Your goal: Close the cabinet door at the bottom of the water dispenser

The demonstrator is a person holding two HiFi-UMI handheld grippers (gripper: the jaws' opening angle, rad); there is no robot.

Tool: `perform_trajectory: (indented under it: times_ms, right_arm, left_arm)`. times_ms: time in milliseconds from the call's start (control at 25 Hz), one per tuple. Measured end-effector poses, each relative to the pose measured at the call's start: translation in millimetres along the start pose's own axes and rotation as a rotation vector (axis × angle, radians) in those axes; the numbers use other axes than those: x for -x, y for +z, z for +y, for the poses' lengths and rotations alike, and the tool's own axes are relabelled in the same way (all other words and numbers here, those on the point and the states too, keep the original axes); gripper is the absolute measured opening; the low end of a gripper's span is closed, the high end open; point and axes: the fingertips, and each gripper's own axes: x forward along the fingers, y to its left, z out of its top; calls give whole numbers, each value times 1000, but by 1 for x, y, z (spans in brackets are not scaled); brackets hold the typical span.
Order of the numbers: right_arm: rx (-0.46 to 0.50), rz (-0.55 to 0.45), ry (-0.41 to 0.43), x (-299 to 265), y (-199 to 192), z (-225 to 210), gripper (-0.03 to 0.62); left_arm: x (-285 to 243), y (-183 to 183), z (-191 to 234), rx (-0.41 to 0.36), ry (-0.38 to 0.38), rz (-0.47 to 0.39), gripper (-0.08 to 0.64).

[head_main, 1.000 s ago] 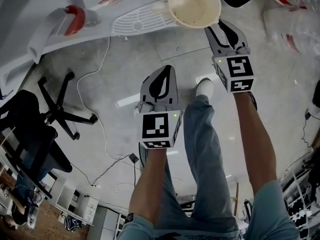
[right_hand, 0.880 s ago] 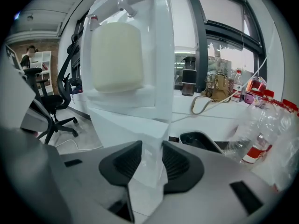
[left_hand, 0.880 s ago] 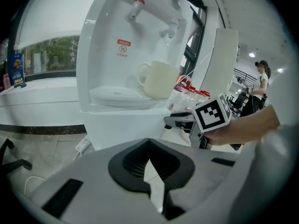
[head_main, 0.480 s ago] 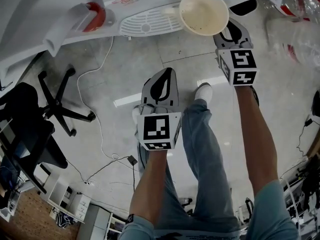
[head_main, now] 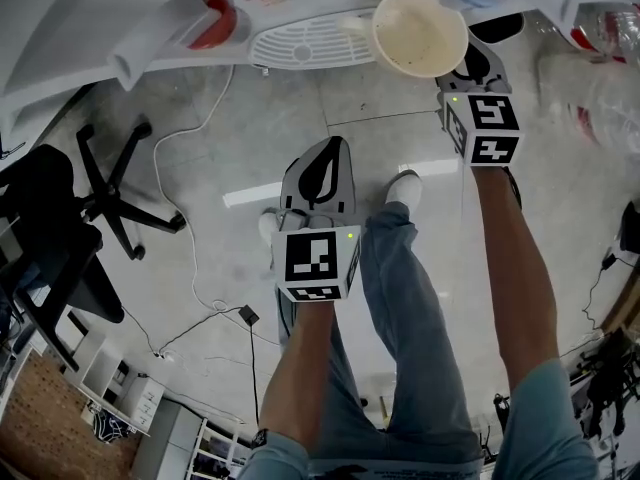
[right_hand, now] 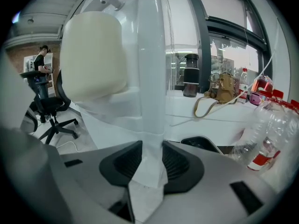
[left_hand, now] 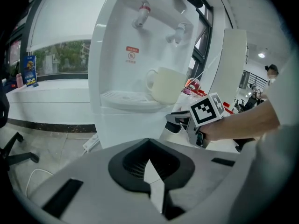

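Observation:
The white water dispenser point(left_hand: 135, 55) stands ahead with a cream cup point(head_main: 420, 31) on its drip tray point(head_main: 310, 40). In the right gripper view a thin white upright panel, the cabinet door's edge point(right_hand: 152, 78), runs between the jaws, and both dark pads press on it. My right gripper point(head_main: 475, 63) reaches under the cup, its tips hidden in the head view. It also shows in the left gripper view as the right gripper point(left_hand: 180, 120) beside the dispenser. My left gripper point(head_main: 318, 173) hangs lower over the floor, shut and empty.
A black office chair point(head_main: 60, 218) stands on the left, and a cable point(head_main: 190, 258) trails over the grey floor. Clear plastic bottles point(right_hand: 271, 125) lie at the right. A counter behind holds a bag point(right_hand: 219, 94) and a flask point(right_hand: 189, 80). The person's legs point(head_main: 400, 268) are below.
The right gripper has slid farther under the cup toward the dispenser. The left gripper has stayed where it was.

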Motion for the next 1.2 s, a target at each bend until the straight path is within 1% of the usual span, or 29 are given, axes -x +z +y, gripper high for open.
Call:
perform_trajectory:
  times_ms: [200,440,520,640,720,840,960,1080,1200]
  right_arm:
    - [-25,9,9,7,0,3,133]
    - [-63,7,16,43,-5,24,119]
    - [-36,3,25,57,-3,39,102]
    - [29,0,60,80,2,73,78]
    - [47,-33,77,91,12,94,67]
    - [37,-73,85,112,28,121,50]
    - [60,-113,115,136,52,153,40]
    - [68,-140,167,165,73,184,35]
    - [35,-163,198,195,99,205,32]
  left_arm:
    - [6,6,-2,15,18,-14,11]
    - [21,13,-11,10,2,-28,9]
    - [27,15,-11,2,-6,-38,9]
    - [42,16,-9,7,-6,-49,9]
    - [55,20,-6,-2,-10,-63,9]
    - [79,26,-1,-33,-20,-85,9]
    - [109,36,8,-54,-11,-114,11]
    - [144,53,12,-74,-4,-145,11]
    - [180,78,12,-92,-12,-175,11]
